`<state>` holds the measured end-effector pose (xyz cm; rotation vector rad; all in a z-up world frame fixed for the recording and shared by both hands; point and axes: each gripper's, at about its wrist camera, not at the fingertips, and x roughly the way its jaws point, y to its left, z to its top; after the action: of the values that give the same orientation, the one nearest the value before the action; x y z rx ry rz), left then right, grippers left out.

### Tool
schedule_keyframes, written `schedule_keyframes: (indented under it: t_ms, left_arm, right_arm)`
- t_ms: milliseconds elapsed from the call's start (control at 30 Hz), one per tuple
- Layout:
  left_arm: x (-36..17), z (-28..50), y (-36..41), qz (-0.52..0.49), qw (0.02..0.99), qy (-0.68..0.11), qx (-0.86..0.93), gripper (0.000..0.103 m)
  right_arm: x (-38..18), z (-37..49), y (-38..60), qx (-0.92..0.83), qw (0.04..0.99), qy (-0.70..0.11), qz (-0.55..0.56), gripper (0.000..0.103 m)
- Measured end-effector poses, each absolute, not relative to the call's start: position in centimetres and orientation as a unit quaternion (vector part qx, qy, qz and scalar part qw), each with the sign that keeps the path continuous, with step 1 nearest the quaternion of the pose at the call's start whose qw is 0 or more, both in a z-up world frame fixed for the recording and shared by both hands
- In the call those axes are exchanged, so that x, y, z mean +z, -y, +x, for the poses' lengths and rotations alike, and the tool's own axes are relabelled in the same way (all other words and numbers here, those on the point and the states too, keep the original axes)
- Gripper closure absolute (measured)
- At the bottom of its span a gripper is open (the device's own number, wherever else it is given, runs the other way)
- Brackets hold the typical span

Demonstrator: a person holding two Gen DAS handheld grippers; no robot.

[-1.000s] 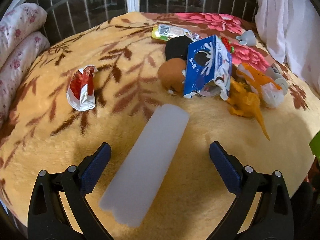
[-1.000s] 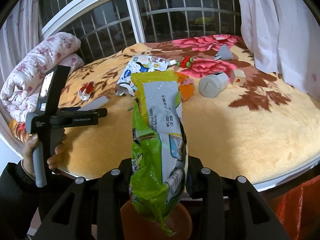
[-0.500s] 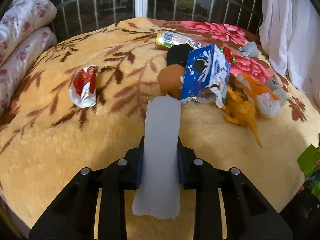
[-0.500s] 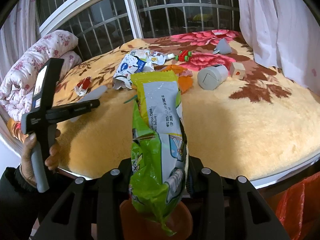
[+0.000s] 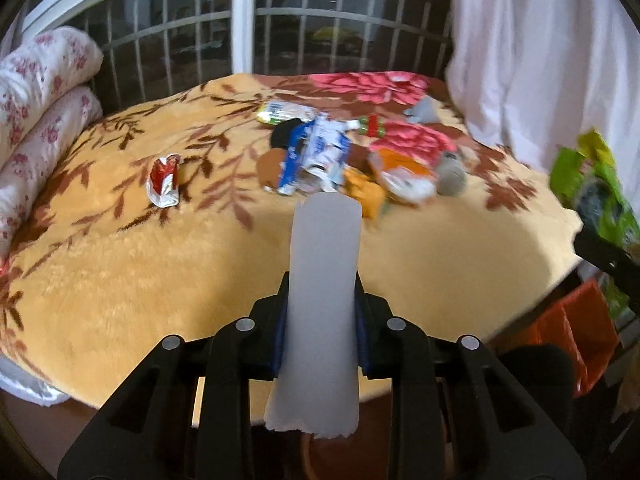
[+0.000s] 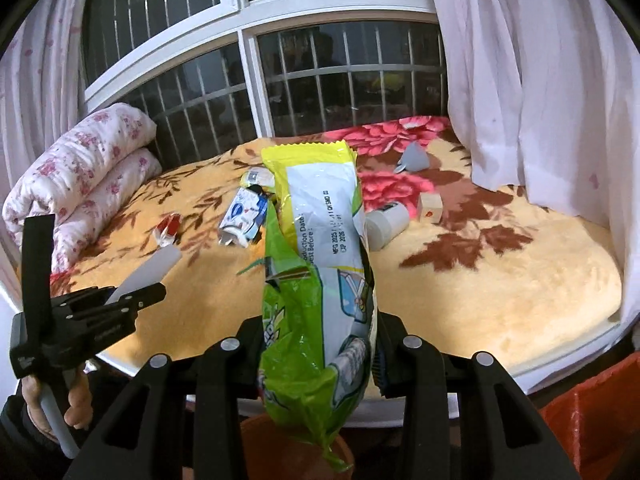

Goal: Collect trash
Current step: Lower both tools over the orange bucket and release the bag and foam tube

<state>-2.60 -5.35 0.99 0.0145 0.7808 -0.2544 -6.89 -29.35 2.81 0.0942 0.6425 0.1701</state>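
My left gripper (image 5: 320,320) is shut on a long white translucent plastic strip (image 5: 322,296), held up off the bed; the strip also shows in the right wrist view (image 6: 154,268). My right gripper (image 6: 318,344) is shut on a green and yellow snack bag (image 6: 320,248), held upright off the bed's front edge; the bag also shows at the right of the left wrist view (image 5: 596,192). On the blanket lie a red and white wrapper (image 5: 164,180), a crushed blue and white carton (image 5: 316,156) and a yellow-green packet (image 5: 280,111).
Toys lie by the carton: an orange dinosaur (image 5: 364,192), a brown ball (image 5: 270,166), a grey cup (image 6: 386,222), a wooden block (image 6: 430,206), a grey funnel (image 6: 414,158). Rolled floral quilts (image 6: 80,176) lie at left. A red bag (image 6: 588,412) and a brown round bin (image 6: 296,452) are below the bed edge.
My left gripper shut on the white strip, lifted it off the blanket and drew back from the bed. My right gripper, still holding the snack bag, pulled back and tilted upward.
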Motion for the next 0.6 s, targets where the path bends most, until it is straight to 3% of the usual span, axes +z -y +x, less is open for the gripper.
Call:
schedule_keyframes:
  t_ms: [233,600]
  left_arm:
    - [-0.5,-8.5,6.8,0.050,0.908,-0.388,-0.153,0.077]
    - [-8.4,-13.3,7.6,0.110,0.849,-0.474,-0.206,0.077]
  right_arm:
    - [-0.7,-10.8,28.7,0.114,0.928,-0.354,0.027,0.065]
    - [-9.8,-14.1,25.9,0.181,0.853,-0.488,-0.033,0.065]
